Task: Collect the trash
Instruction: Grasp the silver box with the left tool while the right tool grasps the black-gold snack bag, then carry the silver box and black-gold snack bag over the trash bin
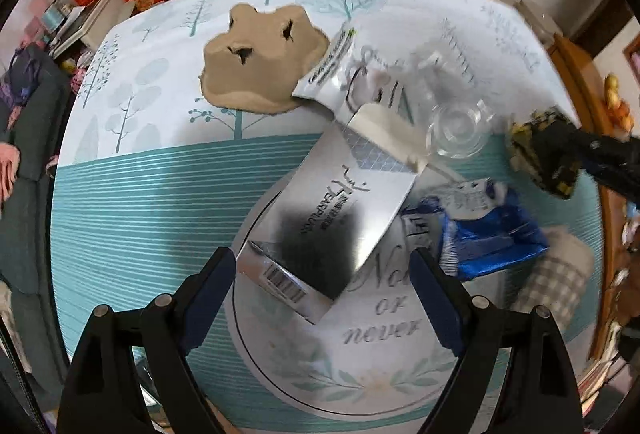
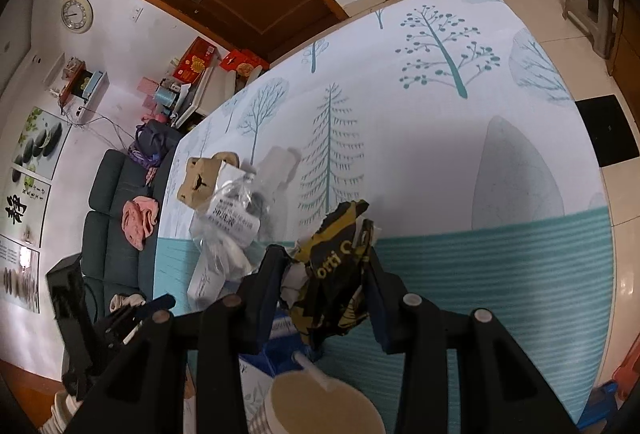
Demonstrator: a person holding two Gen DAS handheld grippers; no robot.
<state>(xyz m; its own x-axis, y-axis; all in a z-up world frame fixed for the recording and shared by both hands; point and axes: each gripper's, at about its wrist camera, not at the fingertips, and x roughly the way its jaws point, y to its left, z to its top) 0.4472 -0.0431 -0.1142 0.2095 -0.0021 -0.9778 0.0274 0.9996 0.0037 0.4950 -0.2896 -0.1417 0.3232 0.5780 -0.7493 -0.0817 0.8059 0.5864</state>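
Left wrist: one silver box (open jaws).

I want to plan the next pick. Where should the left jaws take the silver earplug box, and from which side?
Grip the silver earplug box across its narrow width near the barcode end, coming straight down from above. It lies flat and slanted on the round placemat, with that end free between the open left gripper; its far end is under the white bag.

Trash pile crowds table centre; striped cloth left free.
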